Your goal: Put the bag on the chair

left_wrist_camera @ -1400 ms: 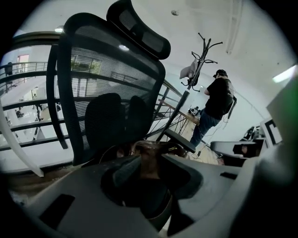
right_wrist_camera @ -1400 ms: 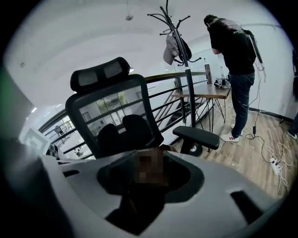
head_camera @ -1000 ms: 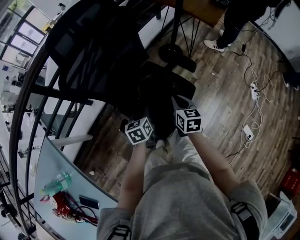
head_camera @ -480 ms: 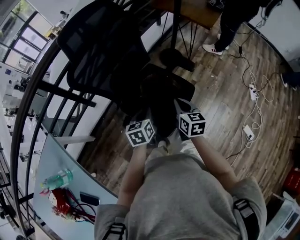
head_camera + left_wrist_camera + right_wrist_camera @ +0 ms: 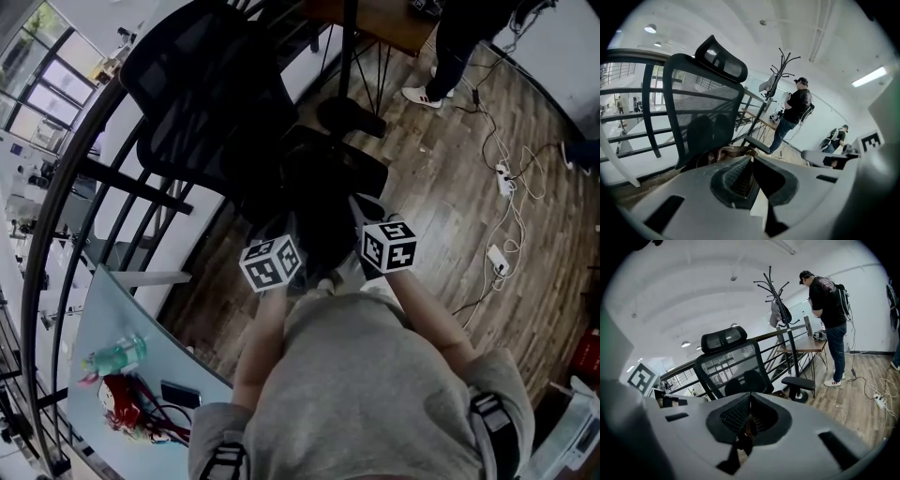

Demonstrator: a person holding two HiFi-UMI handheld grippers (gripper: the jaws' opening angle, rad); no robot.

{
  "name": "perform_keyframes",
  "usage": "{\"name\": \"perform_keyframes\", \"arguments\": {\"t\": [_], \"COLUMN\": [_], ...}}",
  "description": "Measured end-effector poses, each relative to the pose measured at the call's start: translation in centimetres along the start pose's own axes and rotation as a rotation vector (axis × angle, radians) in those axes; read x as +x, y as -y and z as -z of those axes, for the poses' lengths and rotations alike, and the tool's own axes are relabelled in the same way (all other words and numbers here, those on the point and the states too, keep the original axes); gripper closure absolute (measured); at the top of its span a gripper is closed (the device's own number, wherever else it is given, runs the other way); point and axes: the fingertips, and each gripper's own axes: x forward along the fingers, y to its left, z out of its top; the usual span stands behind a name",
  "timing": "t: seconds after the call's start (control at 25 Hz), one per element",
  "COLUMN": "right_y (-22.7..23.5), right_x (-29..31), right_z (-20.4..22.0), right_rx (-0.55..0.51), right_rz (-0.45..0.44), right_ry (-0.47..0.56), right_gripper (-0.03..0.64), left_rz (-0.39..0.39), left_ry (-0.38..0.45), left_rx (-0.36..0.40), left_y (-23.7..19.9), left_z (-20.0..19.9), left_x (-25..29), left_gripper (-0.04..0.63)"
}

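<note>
The right gripper (image 5: 749,397) is pinching the dark bag (image 5: 323,220) by its brown strap (image 5: 745,426) — the left gripper (image 5: 751,158) is closing, jaws nearly together, on its brown rim — bag hanging at the chair (image 5: 202,103) seat.

Two hand-held grippers (image 5: 751,163) (image 5: 749,404), one chair (image 5: 211,103), one bag (image 5: 323,220), one coat rack (image 5: 776,296)
</note>
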Motion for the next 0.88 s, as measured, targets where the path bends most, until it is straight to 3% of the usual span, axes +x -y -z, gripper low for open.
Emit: {"name": "perform_keyframes", "arguments": {"t": [0.88], "right_y": [-1.4], "right_x": [-0.9], "right_z": [-0.2], "right_rx": [-0.027], "right_rz": [0.000], "right_ry": [0.008], "right_gripper": [0.612], "left_rz": [0.004], "left_ry": [-0.009], "left_rx": [-0.009], "left_y": [-0.2], "left_z": [0.0], "left_x": [-0.7], "left_gripper": [0.583]}}
